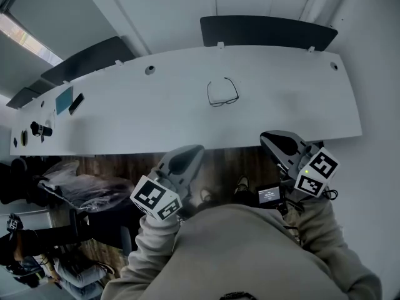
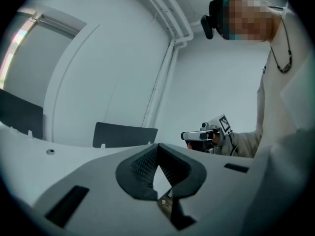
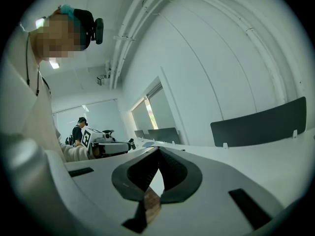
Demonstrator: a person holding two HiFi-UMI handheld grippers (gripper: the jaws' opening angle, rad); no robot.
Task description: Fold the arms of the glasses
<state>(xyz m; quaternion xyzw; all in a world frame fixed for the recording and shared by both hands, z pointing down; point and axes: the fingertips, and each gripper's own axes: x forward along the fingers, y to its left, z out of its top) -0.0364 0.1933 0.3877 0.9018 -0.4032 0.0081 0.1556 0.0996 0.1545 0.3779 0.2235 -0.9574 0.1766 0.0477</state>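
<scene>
Both grippers are clenched with no thing between the jaws: the left gripper (image 2: 157, 149) and the right gripper (image 3: 158, 151) hang just before the near edge of the long white curved desk (image 1: 294, 99), well apart from the glasses. Two dark flat panels (image 1: 265, 31) stand behind the far edge of the desk. The thin black-framed glasses (image 1: 223, 93) lie near the middle of the desk, their arms apparently spread out from the front, with only bare desk surface between them and the grippers. Far to the left lie a teal square card (image 1: 64, 99) and a black slim phone (image 1: 76, 103).
</scene>
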